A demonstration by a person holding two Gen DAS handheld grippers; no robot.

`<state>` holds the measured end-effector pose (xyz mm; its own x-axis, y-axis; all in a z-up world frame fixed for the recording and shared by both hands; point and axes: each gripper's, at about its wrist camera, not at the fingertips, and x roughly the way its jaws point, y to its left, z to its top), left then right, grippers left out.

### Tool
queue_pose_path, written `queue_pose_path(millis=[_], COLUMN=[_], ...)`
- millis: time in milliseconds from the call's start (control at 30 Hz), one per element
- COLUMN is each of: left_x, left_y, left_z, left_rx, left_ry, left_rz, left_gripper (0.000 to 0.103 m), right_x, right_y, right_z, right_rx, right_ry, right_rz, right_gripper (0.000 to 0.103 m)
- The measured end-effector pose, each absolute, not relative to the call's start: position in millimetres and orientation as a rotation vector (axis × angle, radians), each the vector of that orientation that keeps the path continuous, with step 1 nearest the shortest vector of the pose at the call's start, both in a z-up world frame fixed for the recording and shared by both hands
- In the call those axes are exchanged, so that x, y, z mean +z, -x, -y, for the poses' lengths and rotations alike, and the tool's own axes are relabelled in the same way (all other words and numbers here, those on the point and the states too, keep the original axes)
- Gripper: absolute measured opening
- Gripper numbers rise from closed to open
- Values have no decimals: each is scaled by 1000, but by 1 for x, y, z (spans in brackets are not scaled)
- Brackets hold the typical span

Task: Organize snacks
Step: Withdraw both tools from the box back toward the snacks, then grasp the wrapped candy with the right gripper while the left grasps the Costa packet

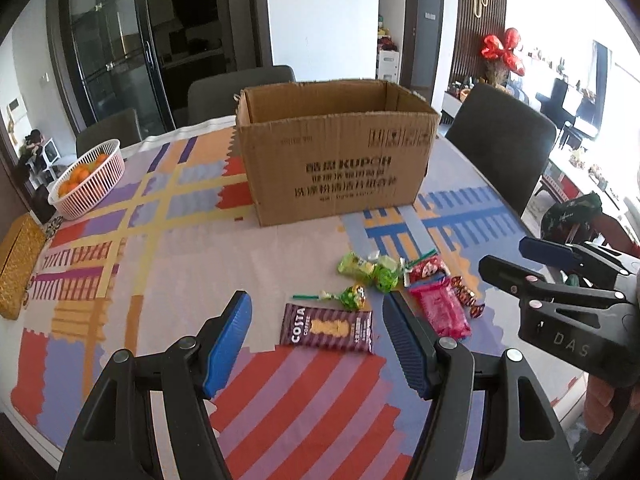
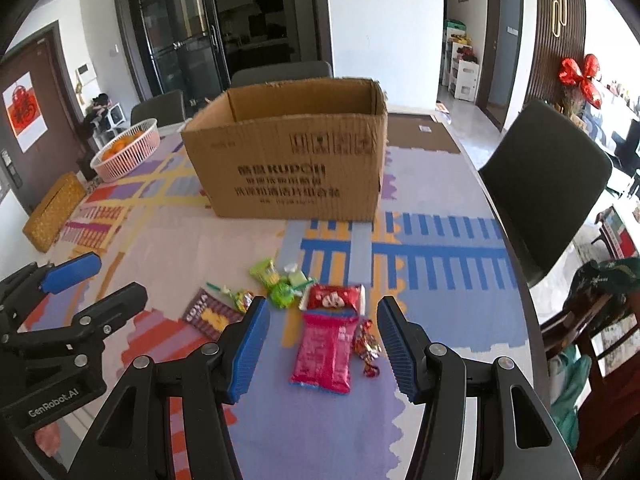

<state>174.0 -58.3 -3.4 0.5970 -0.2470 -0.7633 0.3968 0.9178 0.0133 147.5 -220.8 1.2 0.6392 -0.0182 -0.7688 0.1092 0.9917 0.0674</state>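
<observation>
Cardboard box [image 1: 336,160]: open-topped, upright, printed front.
Costa packet [image 1: 327,330]: purple, flat, in front of the box.
Pink packet [image 2: 326,346]: flat, right of the Costa packet.
Green sweets [image 1: 370,272]: small cluster between box and packets.

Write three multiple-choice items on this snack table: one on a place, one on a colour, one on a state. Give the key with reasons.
1. Where does the Costa packet lie?
A. In the cardboard box
B. On the tablecloth, in front of the left gripper
C. In the basket

2. What colour is the long packet before the right gripper?
A. Pink
B. Blue
C. White

3. How are both grippers?
A. Each shut on a snack
B. Open, holding nothing
C. Inside the box

Key: B, it lies flat between the fingers' line of view; A, its wrapper is pink; B, nothing sits between either pair of fingers.
</observation>
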Motion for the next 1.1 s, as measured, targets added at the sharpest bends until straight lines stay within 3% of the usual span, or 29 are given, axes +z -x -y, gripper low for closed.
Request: queue_pose_path(millis=[700, 1100], left_x=[-64, -93], left_y=[-197, -218], left_z=[96, 111], left_rx=[-444, -454], left_ry=[-259, -284], left_rz=[-921, -971], left_gripper=[60, 51], right_x=[-60, -93], right_y=[-152, -162], right_z=[255, 267], right_rx=[-166, -174], right_ry=[-193, -211], right_rz=[-988, -1048], right_gripper=[56, 47])
